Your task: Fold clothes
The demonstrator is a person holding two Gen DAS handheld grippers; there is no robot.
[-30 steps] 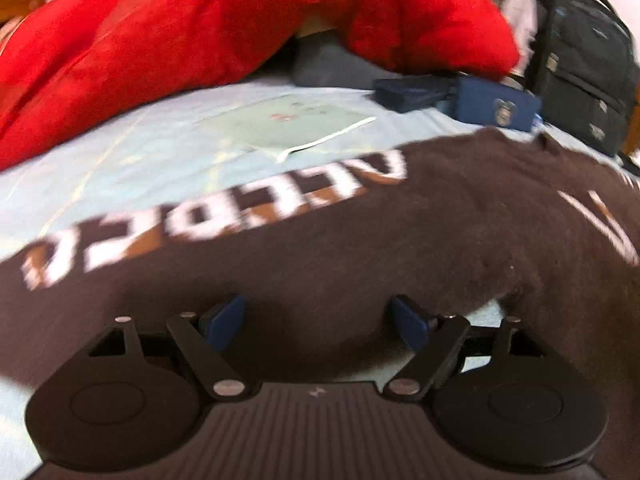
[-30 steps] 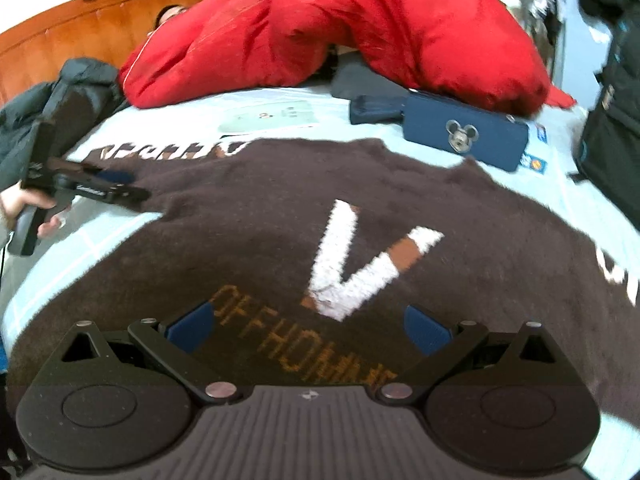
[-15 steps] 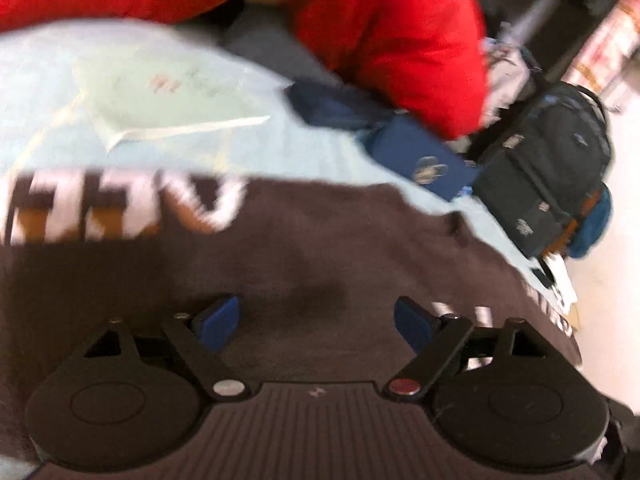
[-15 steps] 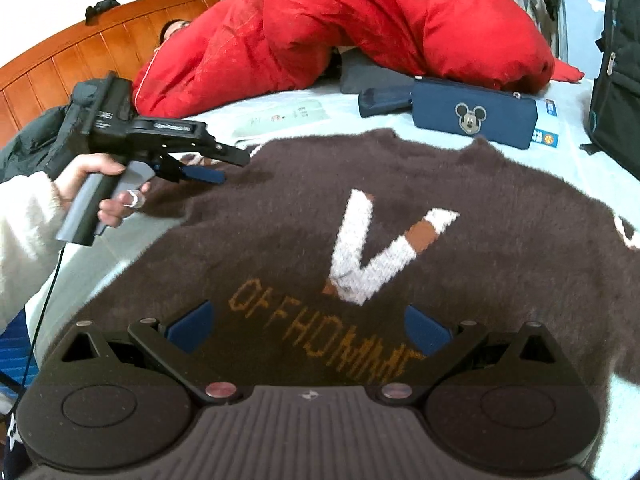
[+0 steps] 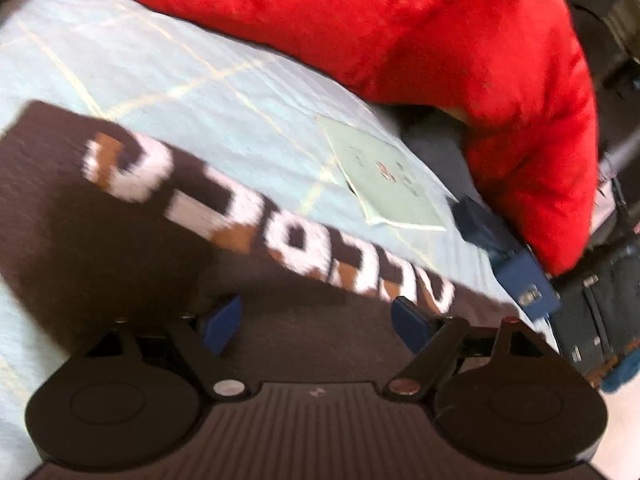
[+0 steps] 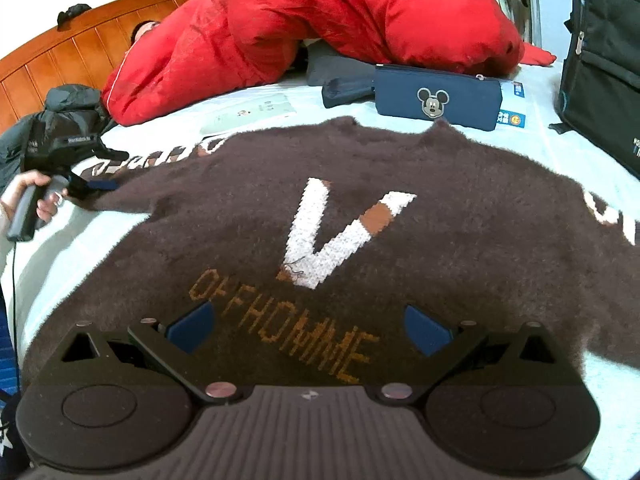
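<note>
A dark brown sweater (image 6: 280,184) lies spread flat, front up, across the pale blue bed (image 6: 100,240), its white V and orange lettering showing. The right hand-held gripper (image 6: 308,326) hangs over the sweater's hem with its blue pads wide apart, holding nothing. The left hand-held gripper (image 5: 316,320) sits low over the lettered sleeve (image 5: 260,220) near the bed's left edge, jaws likewise spread and empty (that view is motion-blurred). In the right wrist view a hand (image 6: 28,196) grips its handle. Toward the bed's far edge lie a red jacket (image 6: 320,20), a navy pencil case (image 6: 436,98) and a pale green leaflet (image 5: 384,184).
</note>
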